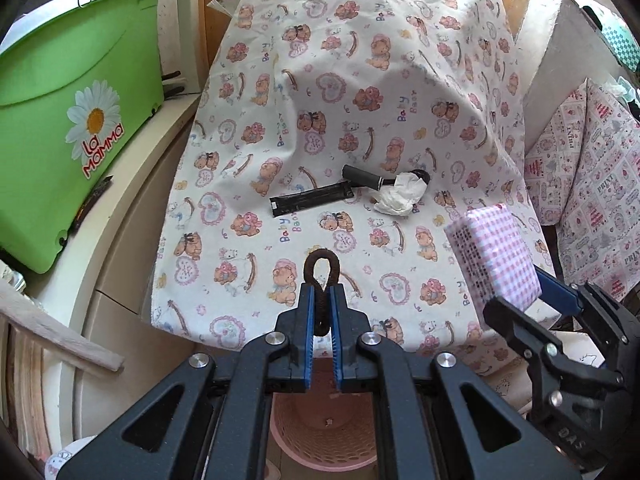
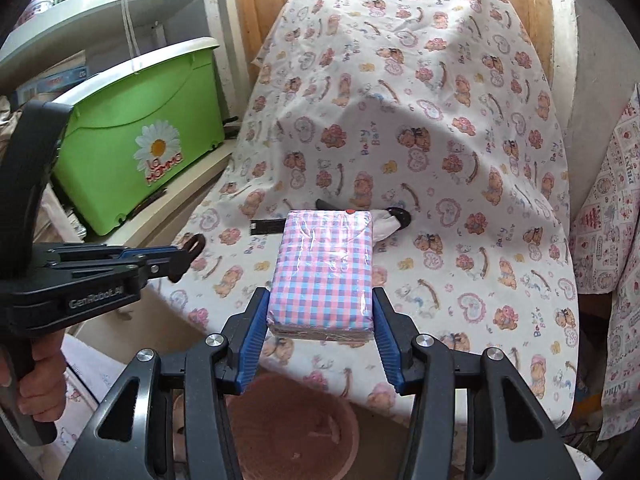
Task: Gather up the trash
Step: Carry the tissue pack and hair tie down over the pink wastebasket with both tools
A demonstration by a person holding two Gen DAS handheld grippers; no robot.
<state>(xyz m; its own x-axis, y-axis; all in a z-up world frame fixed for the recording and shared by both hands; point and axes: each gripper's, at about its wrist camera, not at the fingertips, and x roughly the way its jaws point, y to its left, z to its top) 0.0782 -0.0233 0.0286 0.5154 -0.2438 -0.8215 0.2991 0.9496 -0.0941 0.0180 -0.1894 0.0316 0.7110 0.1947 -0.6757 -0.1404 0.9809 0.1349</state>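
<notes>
My left gripper (image 1: 321, 300) is shut on a brown hair tie (image 1: 321, 270) and holds it above a pink mesh basket (image 1: 324, 436). My right gripper (image 2: 320, 312) is shut on a pink-and-blue checked tissue pack (image 2: 324, 264), held above the cloth's front edge; the pack also shows in the left wrist view (image 1: 496, 256). On the bear-print cloth (image 1: 340, 112) lie a crumpled white tissue (image 1: 400, 198), a black flat wrapper (image 1: 310, 200) and a black cylinder (image 1: 362, 176). The pack hides most of these in the right wrist view.
A green "La Mamma" plastic box (image 1: 68, 112) stands on a cream ledge at the left. The pink basket (image 2: 296, 428) sits on the floor below the cloth's front edge. More printed fabric (image 1: 592, 184) hangs at the right. A wooden board stands behind the cloth.
</notes>
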